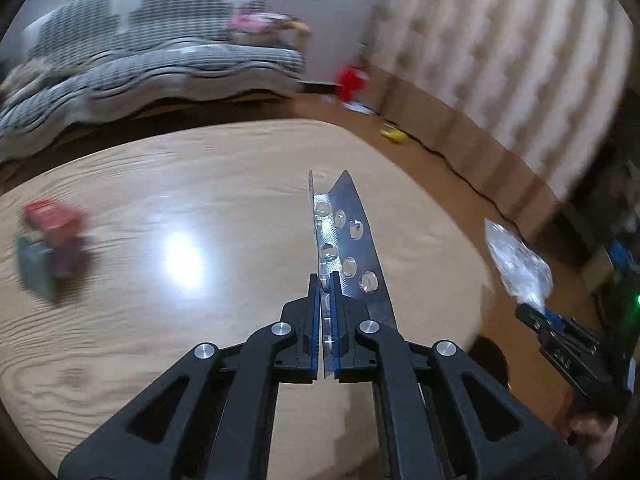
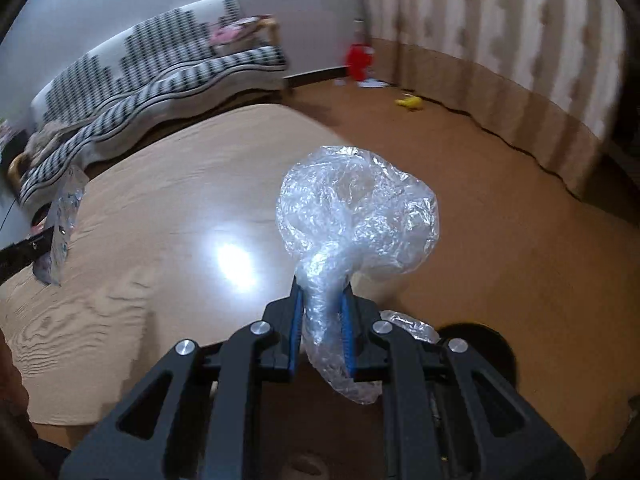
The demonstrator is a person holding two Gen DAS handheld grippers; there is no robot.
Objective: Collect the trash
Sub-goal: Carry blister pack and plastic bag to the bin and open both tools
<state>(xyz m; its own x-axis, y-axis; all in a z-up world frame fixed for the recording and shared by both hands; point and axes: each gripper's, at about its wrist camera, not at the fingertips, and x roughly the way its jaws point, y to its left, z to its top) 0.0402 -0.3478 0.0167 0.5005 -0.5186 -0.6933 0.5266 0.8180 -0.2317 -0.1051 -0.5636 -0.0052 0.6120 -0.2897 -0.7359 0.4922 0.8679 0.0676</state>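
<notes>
While above the wooden counter: left hand-held gripper clamped on a silver pill strip (empty blisters), right hand-held gripper pinched around a crumpled clear plastic bag, both lifted clear.

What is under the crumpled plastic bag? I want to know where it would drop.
Under the crumpled plastic bag, gripped in the right gripper, lie the wooden table edge and brown floor. The spot directly beneath is covered.
</notes>
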